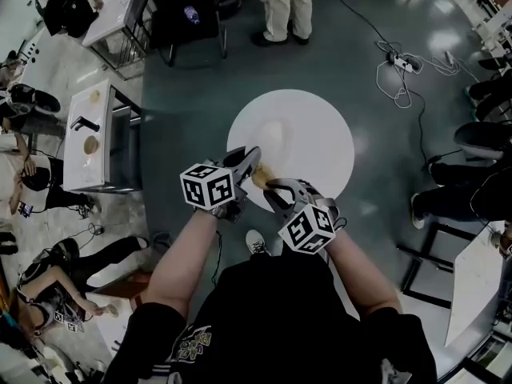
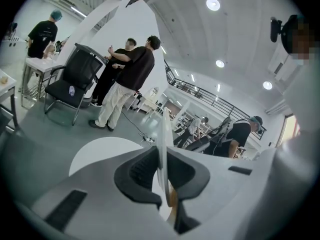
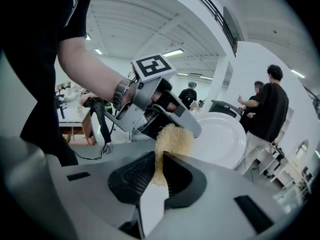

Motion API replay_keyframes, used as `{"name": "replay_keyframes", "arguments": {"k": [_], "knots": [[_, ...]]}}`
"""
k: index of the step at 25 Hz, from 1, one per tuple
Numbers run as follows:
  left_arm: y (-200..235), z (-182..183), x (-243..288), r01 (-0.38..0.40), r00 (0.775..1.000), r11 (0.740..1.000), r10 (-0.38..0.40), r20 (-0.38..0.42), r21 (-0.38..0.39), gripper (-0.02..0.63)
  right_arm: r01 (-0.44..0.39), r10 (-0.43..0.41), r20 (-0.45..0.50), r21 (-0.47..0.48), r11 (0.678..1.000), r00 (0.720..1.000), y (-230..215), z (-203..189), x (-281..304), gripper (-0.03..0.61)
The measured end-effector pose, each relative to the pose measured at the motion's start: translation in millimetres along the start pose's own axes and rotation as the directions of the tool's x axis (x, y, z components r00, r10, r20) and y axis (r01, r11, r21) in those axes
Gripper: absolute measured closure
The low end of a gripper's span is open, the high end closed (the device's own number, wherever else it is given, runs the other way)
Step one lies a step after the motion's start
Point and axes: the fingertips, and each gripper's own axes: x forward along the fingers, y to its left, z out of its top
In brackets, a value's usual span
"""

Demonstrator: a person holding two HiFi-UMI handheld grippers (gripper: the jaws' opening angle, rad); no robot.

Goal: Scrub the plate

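Observation:
A white plate point(image 3: 222, 140) stands tilted on edge above a round white table point(image 1: 324, 154). My left gripper point(image 2: 164, 176) is shut on the plate's rim point(image 2: 163, 144), which runs edge-on between the jaws. In the head view the plate point(image 1: 276, 137) shows faintly against the table, with the left gripper point(image 1: 245, 165) at its near edge. My right gripper point(image 3: 161, 166) is shut on a tan fibrous scrubber point(image 3: 172, 140). The scrubber's far end lies against the plate, right beside the left gripper point(image 3: 165, 115). From above, the scrubber point(image 1: 261, 177) sits between the left gripper and the right gripper point(image 1: 274, 189).
Two people stand beyond the table point(image 1: 282, 6) next to a black chair point(image 2: 70, 86). White work tables point(image 1: 90, 138) line the left side, with people seated on the floor. Cables and a power strip point(image 1: 404, 64) lie on the floor at the right.

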Motion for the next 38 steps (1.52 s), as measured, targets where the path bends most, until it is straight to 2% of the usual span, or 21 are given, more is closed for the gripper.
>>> {"name": "replay_keyframes", "arguments": {"k": [10, 15, 17, 20, 23, 31, 38], "knots": [[-7.9, -20.0, 7.4, 0.034, 0.997, 0.999, -0.033, -0.065, 0.02, 0.58, 0.092, -0.089, -0.047, 0.071, 0.993, 0.995, -49.3, -31.0, -15.2, 0.518], [-13.8, -35.7, 20.4, 0.052, 0.992, 0.998, -0.048, -0.117, 0.027, 0.578, 0.175, -0.168, -0.065, 0.123, 0.977, 0.984, -90.3, -46.1, -22.6, 0.517], [-11.3, -41.7, 25.6, 0.041, 0.991, 0.999, -0.038, -0.127, 0.016, 0.578, 0.23, -0.22, -0.078, 0.157, 0.96, 0.972, -107.7, -55.3, -27.4, 0.518], [-0.1, -48.8, 31.2, 0.009, 0.991, 1.0, -0.011, -0.135, -0.009, 0.581, 0.317, -0.299, -0.111, 0.231, 0.92, 0.948, -133.0, -75.7, -34.3, 0.518], [15.1, -55.8, 35.7, -0.036, 0.989, 0.999, 0.031, -0.145, -0.032, 0.581, 0.366, -0.335, -0.151, 0.309, 0.878, 0.93, -151.1, -104.4, -37.4, 0.517], [39.1, -79.3, 59.6, -0.104, 0.981, 0.99, 0.086, -0.173, -0.098, 0.581, 0.371, -0.299, -0.227, 0.44, 0.817, 0.927, -161.0, -181.7, -26.0, 0.518], [51.8, -96.6, 88.1, -0.159, 0.965, 0.987, 0.153, -0.213, -0.015, 0.581, 0.348, -0.246, -0.256, 0.515, 0.783, 0.935, -162.5, -234.6, -3.2, 0.518]]}}
